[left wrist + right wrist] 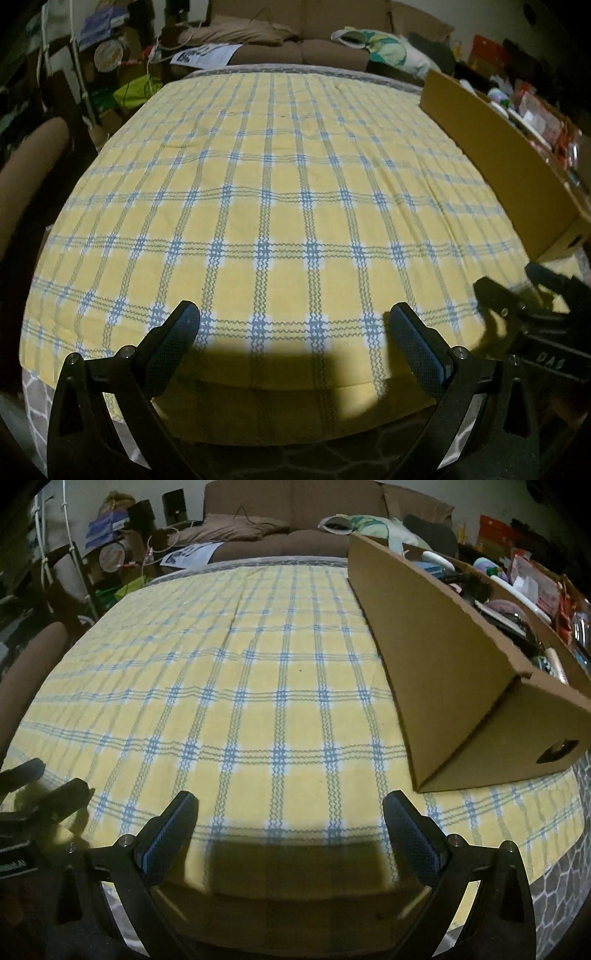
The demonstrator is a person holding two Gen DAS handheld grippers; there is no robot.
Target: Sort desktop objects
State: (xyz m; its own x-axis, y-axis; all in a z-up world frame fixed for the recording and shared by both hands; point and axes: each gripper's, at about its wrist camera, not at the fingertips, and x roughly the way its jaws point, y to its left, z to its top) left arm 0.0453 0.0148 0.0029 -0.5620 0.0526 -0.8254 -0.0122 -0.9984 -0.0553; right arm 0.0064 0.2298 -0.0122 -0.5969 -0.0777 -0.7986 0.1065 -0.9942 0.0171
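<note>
Grippers hover side by side at the near edge of a table under a yellow and blue checked cloth [280, 206]. The left gripper [295, 325] and the right gripper [290, 812] both have their fingers spread wide and hold nothing, probably ready to reach. No loose objects lie on the cloth. A long cardboard box [436, 657] stands along the right side, already crowded with assorted household items, seemingly gathered there for sorting.

Each tool, left [295, 317] and right [290, 799], is black plastic with blue textured pads [168, 834], silver screws, and white lettering.
</note>
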